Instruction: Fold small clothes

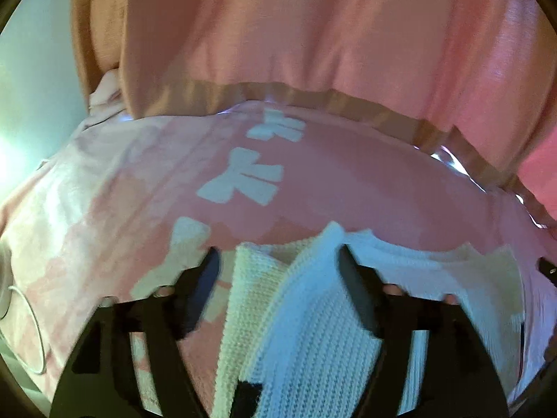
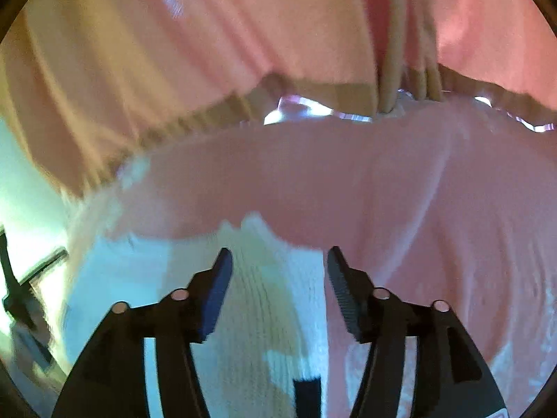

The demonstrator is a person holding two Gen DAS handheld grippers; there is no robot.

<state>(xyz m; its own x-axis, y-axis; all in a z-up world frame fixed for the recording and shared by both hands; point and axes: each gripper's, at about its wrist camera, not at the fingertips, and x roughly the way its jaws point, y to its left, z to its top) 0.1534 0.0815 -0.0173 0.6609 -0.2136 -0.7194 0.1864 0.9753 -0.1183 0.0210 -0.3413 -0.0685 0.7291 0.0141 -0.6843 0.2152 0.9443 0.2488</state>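
Left wrist view: white knit garment (image 1: pixel 306 331), cut off below, lies blurred between both grippers' spread jaws.

We saw the left gripper (image 1: pixel 278 271) as two black fingers on black linkage arms, pale round pin heads at the joints, the pad at nine o'clock showing dark blue. The right gripper (image 2: pixel 278 271) matched it: black ribbed pad at three o'clock, blue-faced pad at nine o'clock, silvery pin heads below each. Both frames were blurred; no sleeves or cables were discernible.
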